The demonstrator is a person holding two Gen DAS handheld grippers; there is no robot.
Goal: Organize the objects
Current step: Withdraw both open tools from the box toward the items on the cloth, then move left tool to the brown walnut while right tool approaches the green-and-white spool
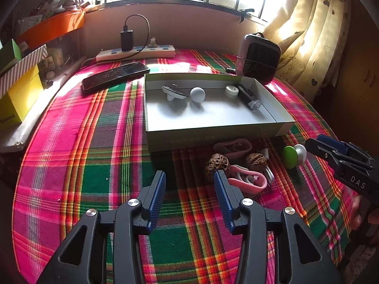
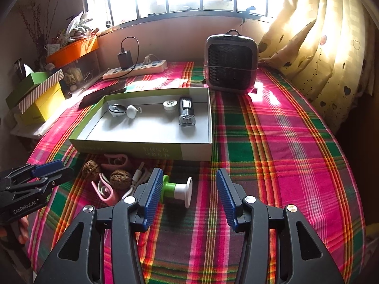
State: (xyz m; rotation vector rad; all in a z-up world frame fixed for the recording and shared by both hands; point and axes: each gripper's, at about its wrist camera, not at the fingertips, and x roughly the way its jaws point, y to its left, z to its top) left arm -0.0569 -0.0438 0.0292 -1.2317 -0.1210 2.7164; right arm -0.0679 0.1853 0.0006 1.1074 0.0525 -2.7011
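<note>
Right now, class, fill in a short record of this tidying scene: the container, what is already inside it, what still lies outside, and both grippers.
container: open shallow box on the plaid cloth
inside: white ball, round white disc, black device, small white gadget
outside: two walnuts, pink clips, white cable, green-white spool
left gripper: open, empty
right gripper: open, around spool
</note>
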